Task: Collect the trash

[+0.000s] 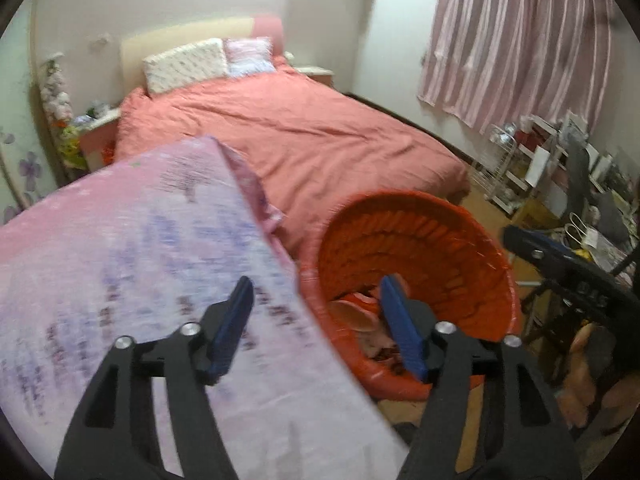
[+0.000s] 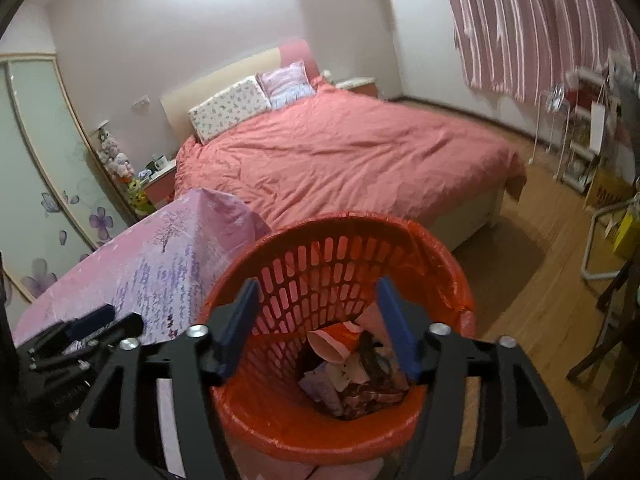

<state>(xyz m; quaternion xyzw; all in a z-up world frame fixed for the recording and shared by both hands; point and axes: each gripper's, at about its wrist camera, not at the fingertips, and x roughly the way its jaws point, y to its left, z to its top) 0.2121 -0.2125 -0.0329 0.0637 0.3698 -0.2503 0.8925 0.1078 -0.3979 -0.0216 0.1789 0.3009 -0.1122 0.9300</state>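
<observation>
A red slotted plastic basket [image 2: 452,280] stands on the floor beside a table with a pink flowered cloth [image 2: 168,256]; it also shows in the left wrist view [image 1: 460,248]. Trash lies in its bottom [image 2: 348,372]: a crumpled cup, paper and wrappers. My right gripper [image 2: 316,320] is open and empty, right above the basket's mouth. My left gripper [image 1: 316,320] is open and empty, above the table's edge next to the basket. The right gripper shows at the right of the left wrist view [image 1: 568,268].
A bed with a salmon cover [image 2: 352,160] stands behind the basket. The pink cloth-covered table [image 1: 120,260] is on the left. Wire racks and clutter [image 1: 540,168] stand under a pink curtain on the right. Wooden floor [image 2: 532,288] lies right of the basket.
</observation>
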